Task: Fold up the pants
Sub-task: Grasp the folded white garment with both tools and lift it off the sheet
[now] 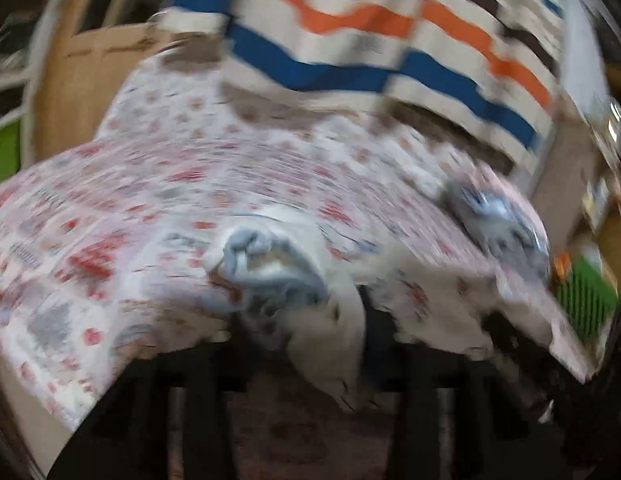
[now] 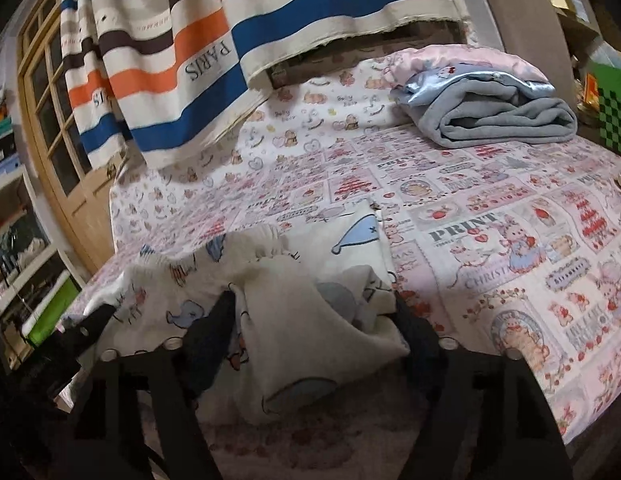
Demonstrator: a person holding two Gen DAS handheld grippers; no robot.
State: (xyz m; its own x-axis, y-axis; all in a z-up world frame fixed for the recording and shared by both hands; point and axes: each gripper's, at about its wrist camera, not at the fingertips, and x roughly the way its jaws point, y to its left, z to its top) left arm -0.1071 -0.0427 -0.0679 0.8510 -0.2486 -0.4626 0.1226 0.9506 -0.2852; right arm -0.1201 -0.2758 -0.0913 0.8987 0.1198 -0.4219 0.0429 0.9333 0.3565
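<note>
Mid-fold: small white cotton pants with pale blue cartoon prints [image 2: 310, 280] bunched at the near edge of the bed.

Lying crumpled on the pink-and-white patchwork-print bedspread [image 2: 490, 208], not yet squared into a flat packet; one flap turned over, legs and waistband hard to tell apart, so most of the folding judged as left. Right gripper [image 2: 314, 312] with jaws spread, pants cloth lying between the dark fingers without being pinched. Left gripper [image 1: 294, 400] badly blurred, cloth just ahead of it; spread or pinching cannot be told. Folded grey fleece blanket with satin trim [image 2: 502, 120] well apart at the far side, under the hanging striped cloth in orange, blue and brown [image 2: 182, 60].
</note>
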